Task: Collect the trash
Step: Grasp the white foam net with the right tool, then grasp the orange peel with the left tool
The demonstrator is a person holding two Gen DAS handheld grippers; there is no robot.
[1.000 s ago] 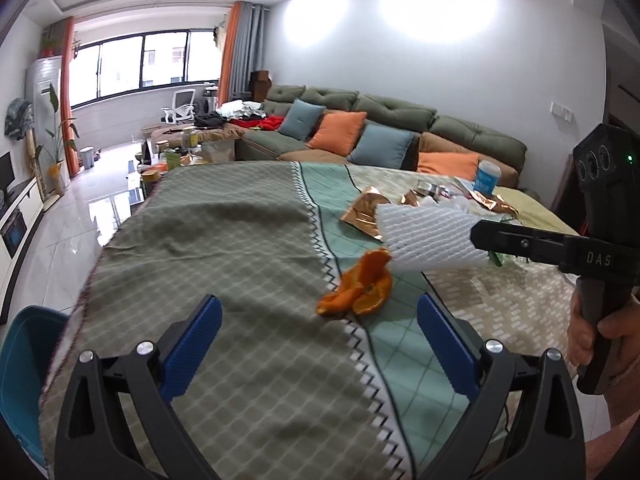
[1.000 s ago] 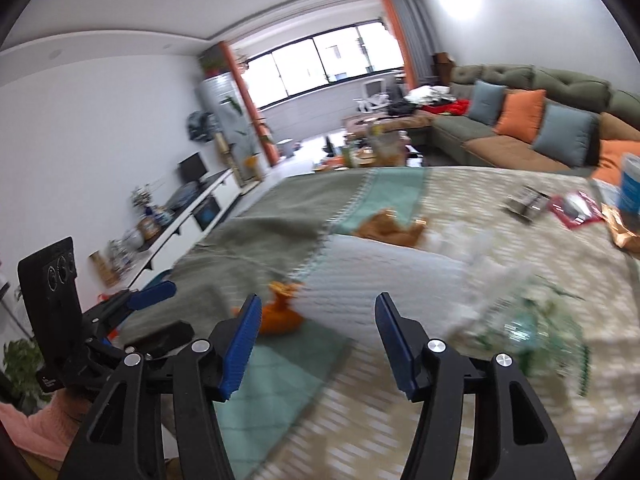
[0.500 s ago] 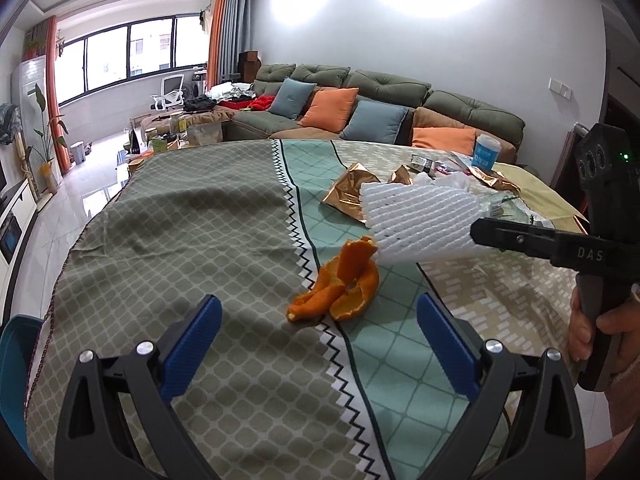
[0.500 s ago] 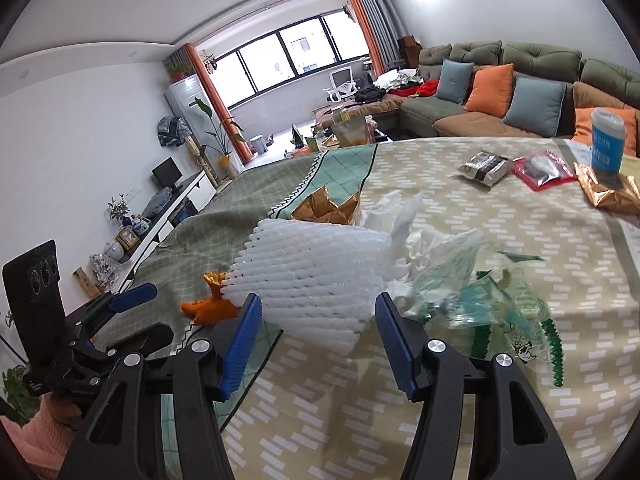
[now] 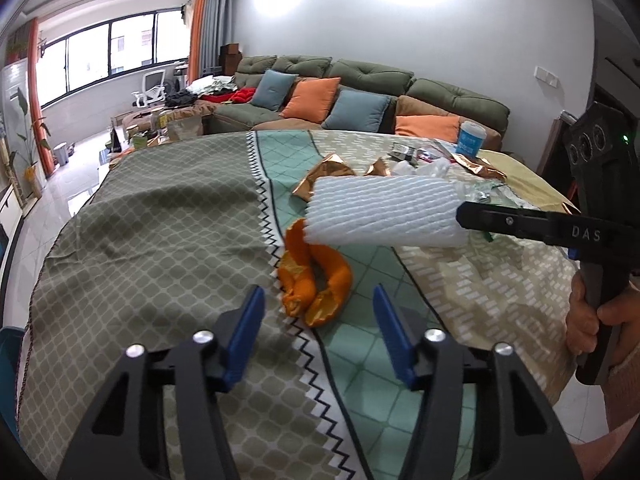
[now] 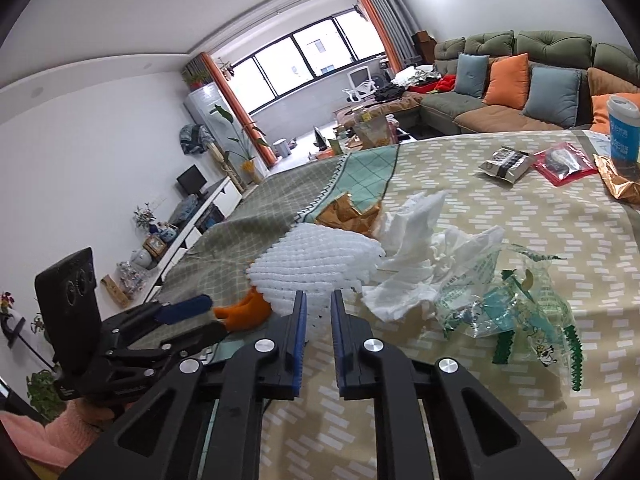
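— Closing now, the right tool [image 6: 319, 312] has its blue pads on the near edge of the white foam net [image 6: 316, 270], which juts out above the orange peel [image 5: 314, 280].

— And the left tool [image 5: 318, 334]?

— Its jaws are closing too, on nothing; the peel lies just beyond its tips on the patterned cloth [image 5: 160, 240] of the surface. Crumpled tissue [image 6: 416, 264] and a clear wrapper [image 6: 512, 304] sit right of the net.

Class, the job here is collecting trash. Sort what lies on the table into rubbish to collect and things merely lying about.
Rubbish:
orange peel
white foam fruit net
crumpled tissue
torn clear wrapper
gold foil wrapper

Lying about:
blue cup
tablecloth
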